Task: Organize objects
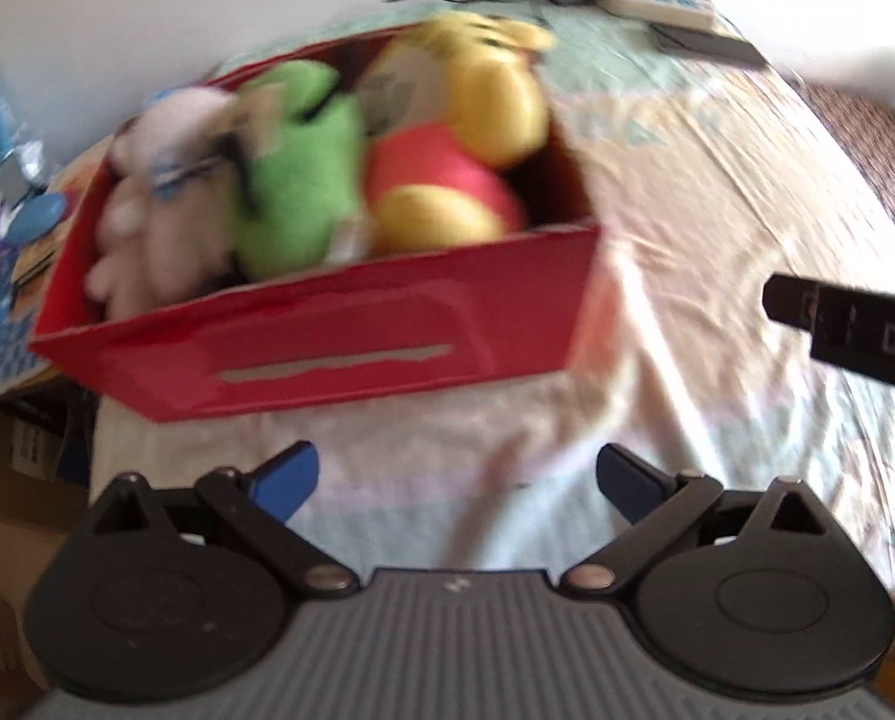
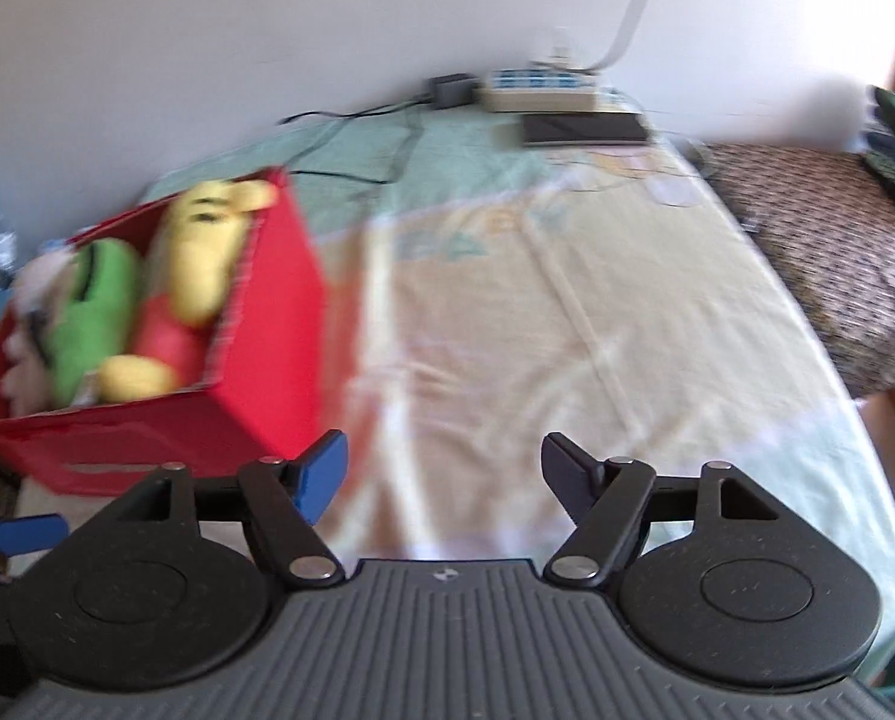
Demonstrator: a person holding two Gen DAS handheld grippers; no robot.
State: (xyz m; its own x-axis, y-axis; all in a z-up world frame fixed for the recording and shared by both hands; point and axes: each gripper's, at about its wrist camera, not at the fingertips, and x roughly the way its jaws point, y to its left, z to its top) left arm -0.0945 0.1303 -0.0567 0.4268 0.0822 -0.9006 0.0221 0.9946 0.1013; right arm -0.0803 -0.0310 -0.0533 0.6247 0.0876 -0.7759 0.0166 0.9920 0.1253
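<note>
Left wrist view: the left hand-held gripper (image 1: 456, 480) is seen with its blue-padded fingers spread wide and nothing between them, released over the pale patterned sheet (image 1: 687, 252) of the bed. Just beyond it stands the open red cardboard box (image 1: 351, 330), in which three soft toys are packed side by side: a white plush toy (image 1: 147, 210), a green plush toy (image 1: 294, 180) and a yellow plush bear in a red shirt (image 1: 447, 138). At the right edge of this view a black finger of the other tool is caught.

In the right wrist view the right hand-held gripper (image 2: 444, 480) is likewise released, its jaws wide apart and empty above the bare sheet, with the red box to its left. Farther off, near the wall, a beige power strip with blue switches (image 2: 540, 90), a small black adapter (image 2: 450, 89) and a flat dark rectangular device (image 2: 582, 129) are seen lying on the sheet.

The toy-packing step is judged to be finished, since no loose toy is seen on the bed and both tools are empty. For the next move, either a further loose item must be sought, or the box itself must be taken at its walls by both tools; the blur leaves finer detail undecided.
</note>
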